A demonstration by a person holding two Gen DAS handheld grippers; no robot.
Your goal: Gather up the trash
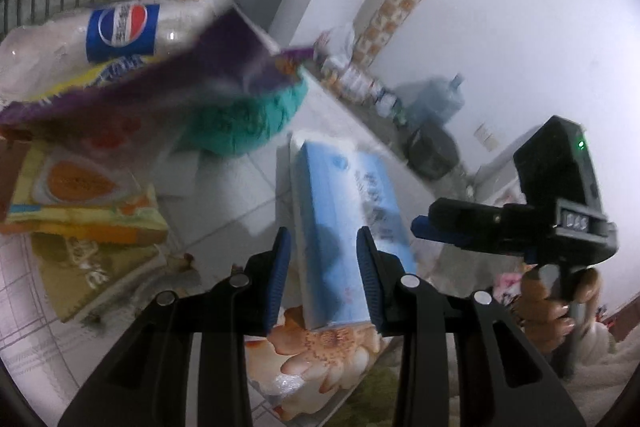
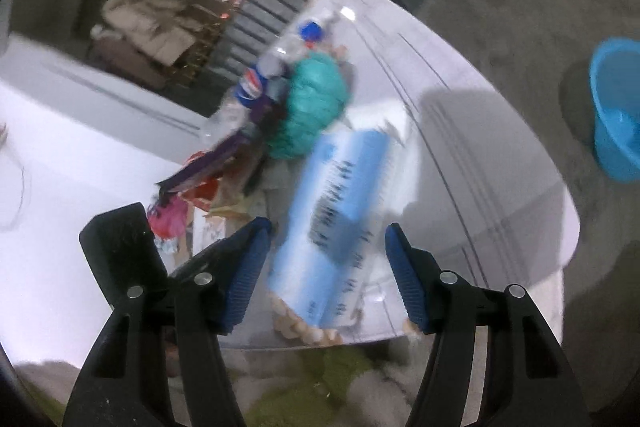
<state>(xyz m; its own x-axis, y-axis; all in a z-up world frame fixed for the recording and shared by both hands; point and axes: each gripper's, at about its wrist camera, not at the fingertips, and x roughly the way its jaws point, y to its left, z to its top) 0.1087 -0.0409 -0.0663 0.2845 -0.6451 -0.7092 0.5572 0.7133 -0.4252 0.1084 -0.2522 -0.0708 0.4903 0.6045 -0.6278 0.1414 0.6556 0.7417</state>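
L gripper (image 1: 323, 275) fingers astride tissue pack (image 1: 340, 227) — R gripper (image 2: 326, 275) open

Pepsi logo on the clear plastic bottle (image 1: 120, 27); tissue pack (image 1: 344, 219) print blurred, unreadable.

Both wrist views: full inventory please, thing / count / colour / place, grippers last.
tissue pack: 1, light blue, on the white table, between the left gripper's fingers
Pepsi bottle: 1, clear with blue label, far end of the pile
snack bag: 1, purple, in front of the bottle
green bag: 1, teal, crumpled, beside the tissue pack
yellow wrappers: several, yellow-orange, left of the pack
floral packet: 1, peach print, under the pack's near end
basin: 1, blue, on the floor
water jug: 1, bluish, by the wall
left gripper: 1, black, blue pads, around the pack, contact unclear
right gripper: 1, same, open above the pack
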